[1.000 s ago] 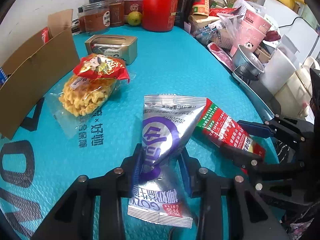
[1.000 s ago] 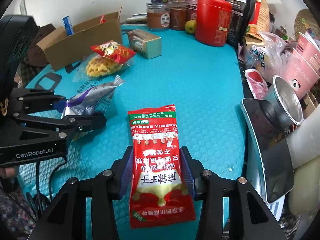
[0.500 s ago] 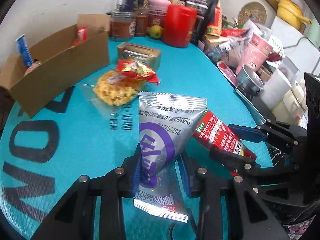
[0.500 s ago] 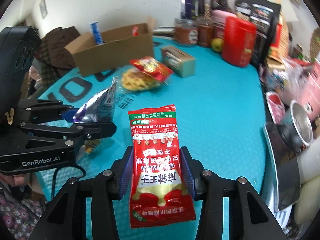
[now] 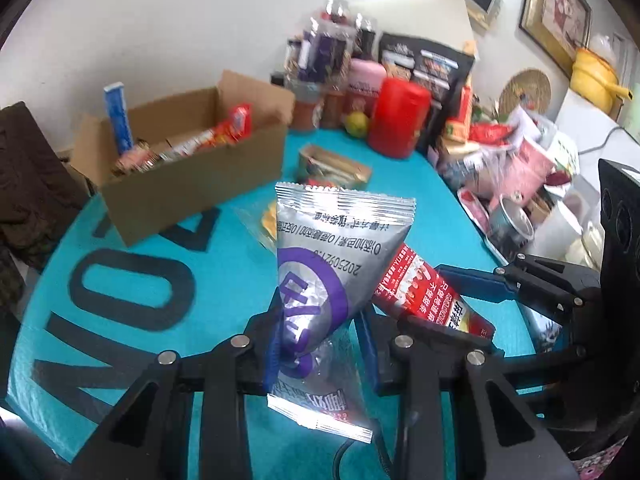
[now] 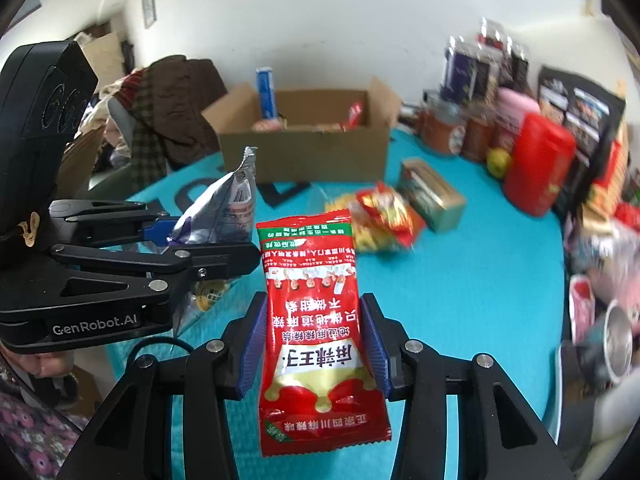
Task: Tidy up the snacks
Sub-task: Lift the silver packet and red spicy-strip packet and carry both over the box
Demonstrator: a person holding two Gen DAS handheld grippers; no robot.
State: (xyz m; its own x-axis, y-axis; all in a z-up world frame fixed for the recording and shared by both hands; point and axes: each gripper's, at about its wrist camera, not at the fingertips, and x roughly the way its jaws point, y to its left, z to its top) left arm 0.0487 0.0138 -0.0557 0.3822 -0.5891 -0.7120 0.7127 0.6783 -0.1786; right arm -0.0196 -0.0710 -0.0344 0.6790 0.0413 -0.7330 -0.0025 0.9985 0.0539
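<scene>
Both grippers loaded, one packet each, so two snacks travel in one trip. Left gripper point(image 5: 320, 344) has its jaws pinched narrow on the waist of the silver-purple packet point(image 5: 320, 280), which sticks up between the fingers. Right gripper point(image 6: 314, 344) clamps the red packet point(image 6: 316, 320) by its side edges, flat face up. Both packets hang clear of the teal mat point(image 6: 480, 280), aimed at the open cardboard box point(image 6: 312, 140) that already holds snacks. Versus a second ago: both packets are higher, the box is closer and more centred, and its contents are now visible. Yellow snack bag point(image 6: 376, 220) still on the mat.
</scene>
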